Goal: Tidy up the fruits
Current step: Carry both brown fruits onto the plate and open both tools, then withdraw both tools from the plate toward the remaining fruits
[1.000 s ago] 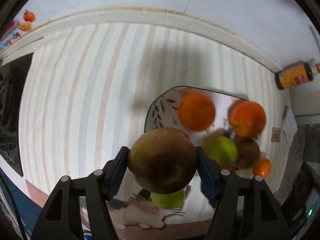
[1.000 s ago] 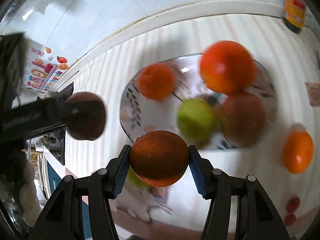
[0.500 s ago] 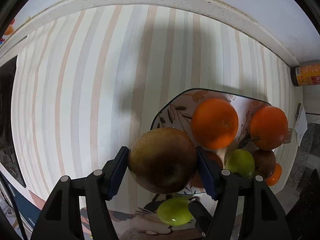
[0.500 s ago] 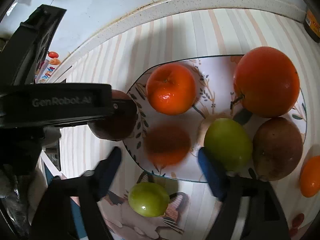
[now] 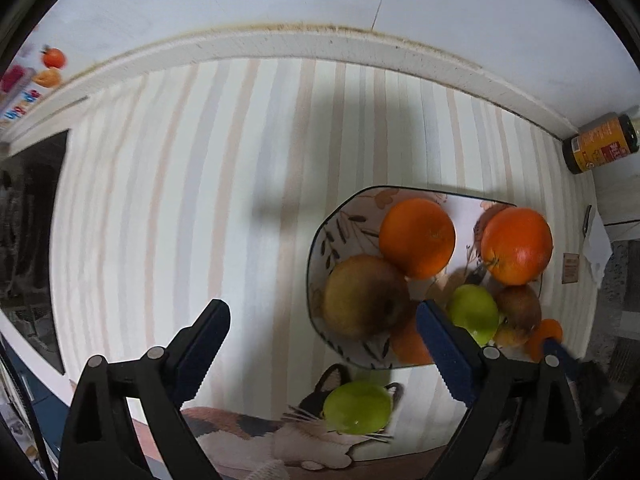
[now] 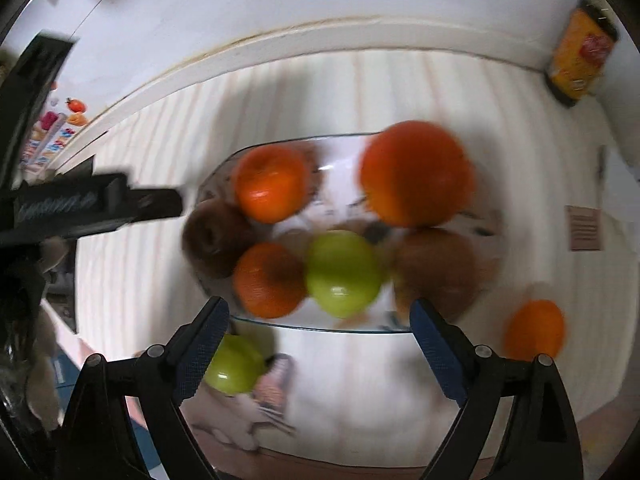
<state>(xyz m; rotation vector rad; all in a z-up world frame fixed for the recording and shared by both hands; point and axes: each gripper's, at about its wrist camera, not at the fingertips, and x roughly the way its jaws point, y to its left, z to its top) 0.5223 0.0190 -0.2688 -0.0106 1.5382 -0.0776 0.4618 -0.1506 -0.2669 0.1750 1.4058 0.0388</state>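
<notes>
Both grippers have just let go of their fruit, and the plate (image 5: 320,240) now holds two pieces more than a second ago.

On the left, the left gripper (image 5: 322,344) is releasing: its jaws are opening wide with nothing between them. The brown apple (image 5: 362,296) it carried a second ago now lies on the plate's left side, against the orange (image 5: 416,238).

Further right, the right gripper (image 6: 318,340) is likewise opening, its jaws empty. The dark orange (image 6: 268,280) it held a second ago sits at the plate's near edge, beside a green apple (image 6: 342,272); this view is blurred.

By my reading, the sorting is well along but not finished. A second green apple (image 5: 356,406) lies off the plate on the near side, and a small orange (image 6: 534,330) sits on the striped cloth (image 5: 180,200) to the right, so those look like the next pickups.
</notes>
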